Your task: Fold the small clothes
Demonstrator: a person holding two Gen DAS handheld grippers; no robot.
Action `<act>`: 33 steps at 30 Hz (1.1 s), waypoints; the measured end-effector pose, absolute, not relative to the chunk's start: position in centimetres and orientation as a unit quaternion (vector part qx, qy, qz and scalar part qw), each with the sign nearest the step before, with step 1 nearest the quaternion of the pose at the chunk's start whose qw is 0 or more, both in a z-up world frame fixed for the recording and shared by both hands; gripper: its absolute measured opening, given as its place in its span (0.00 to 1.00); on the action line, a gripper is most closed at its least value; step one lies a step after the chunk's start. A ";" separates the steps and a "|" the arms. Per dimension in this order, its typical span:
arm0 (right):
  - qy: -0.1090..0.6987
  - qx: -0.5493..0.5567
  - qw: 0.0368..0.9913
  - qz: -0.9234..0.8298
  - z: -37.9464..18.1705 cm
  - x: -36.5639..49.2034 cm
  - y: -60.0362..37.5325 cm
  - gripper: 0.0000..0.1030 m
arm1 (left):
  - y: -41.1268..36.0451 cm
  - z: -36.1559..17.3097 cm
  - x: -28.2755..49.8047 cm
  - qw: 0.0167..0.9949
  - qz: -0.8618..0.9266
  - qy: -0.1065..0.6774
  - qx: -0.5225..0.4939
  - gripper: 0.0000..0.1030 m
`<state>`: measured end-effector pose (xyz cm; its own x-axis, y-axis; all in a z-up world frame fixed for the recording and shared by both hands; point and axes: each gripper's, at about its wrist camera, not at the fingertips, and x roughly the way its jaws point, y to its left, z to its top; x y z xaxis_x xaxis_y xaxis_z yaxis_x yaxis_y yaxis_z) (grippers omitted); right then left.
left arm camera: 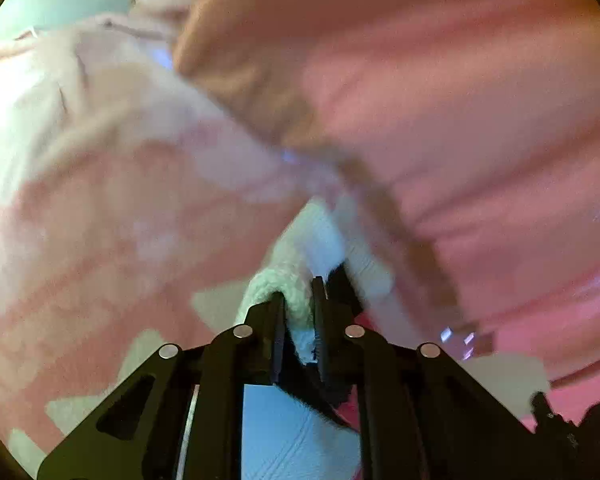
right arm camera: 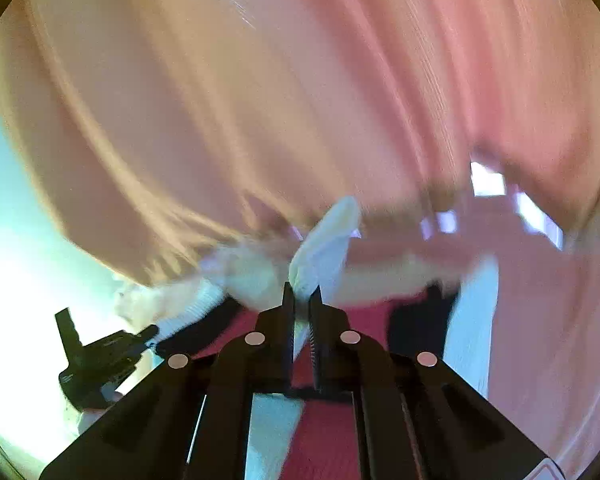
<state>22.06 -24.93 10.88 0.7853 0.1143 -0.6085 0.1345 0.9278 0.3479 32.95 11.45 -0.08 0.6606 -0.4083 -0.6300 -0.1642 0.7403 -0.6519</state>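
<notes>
A pink garment (left arm camera: 460, 100) with a white ribbed edge (left arm camera: 296, 280) fills both views, blurred by motion. My left gripper (left arm camera: 298, 304) is shut on the white ribbed edge, the cloth pinched between its pads. My right gripper (right arm camera: 302, 300) is shut on another part of the white edge (right arm camera: 328, 240), and the pink cloth (right arm camera: 260, 100) hangs in folds in front of it. The left gripper also shows in the right wrist view (right arm camera: 100, 356) at lower left, holding the same edge. A paler pink layer (left arm camera: 100, 200) lies to the left.
A pale table surface (right arm camera: 16, 280) shows at the left under bright light. A darker red and black patch (right arm camera: 324, 432) lies below the right gripper. Pale surface (left arm camera: 500, 380) also shows under the cloth in the left wrist view.
</notes>
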 end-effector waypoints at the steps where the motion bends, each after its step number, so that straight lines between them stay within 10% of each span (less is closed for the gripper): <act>1: 0.315 0.171 0.934 -0.009 11.8 21.7 -24.5 0.06 | 11.8 0.1 32.8 0.842 -0.067 0.400 -0.355 0.11; 9: 0.469 0.189 0.858 -0.093 -2.7 21.4 -29.7 0.06 | 11.8 -6.6 33.0 0.811 -0.011 0.475 -0.341 0.11; 15: 0.437 0.184 0.879 -0.044 -0.1 20.8 -29.7 0.08 | 9.6 -5.9 32.8 0.844 0.000 0.468 -0.261 0.11; 19: 0.467 0.088 0.874 -0.098 -0.7 18.7 -29.6 0.45 | 9.7 -6.0 32.6 0.845 0.003 0.469 -0.258 0.13; 22: 0.496 0.031 0.861 -0.110 -2.9 15.6 -29.8 0.52 | 9.5 -6.3 32.8 0.847 0.004 0.470 -0.248 0.13; 26: 0.520 -0.006 0.846 -0.116 -5.5 15.8 -30.1 0.47 | 8.7 -6.3 32.7 0.854 0.011 0.467 -0.228 0.13; 27: 0.520 0.011 0.846 -0.113 -5.8 16.1 -30.7 0.18 | 8.4 -6.2 32.7 0.857 0.013 0.466 -0.218 0.13; 28: 0.522 0.036 0.844 -0.118 -5.9 16.4 -31.5 0.11 | 8.2 -6.2 32.7 0.859 0.014 0.467 -0.210 0.13; 33: 0.504 0.173 0.829 -0.170 -4.8 13.0 -37.9 0.14 | 8.0 -6.3 32.6 0.862 0.015 0.467 -0.197 0.13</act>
<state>12.98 -37.88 -4.78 0.4340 -0.1071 -0.8945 0.4556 0.8826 0.1155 32.61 7.98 -6.29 0.5640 -0.1590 -0.8103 -0.2094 0.9216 -0.3267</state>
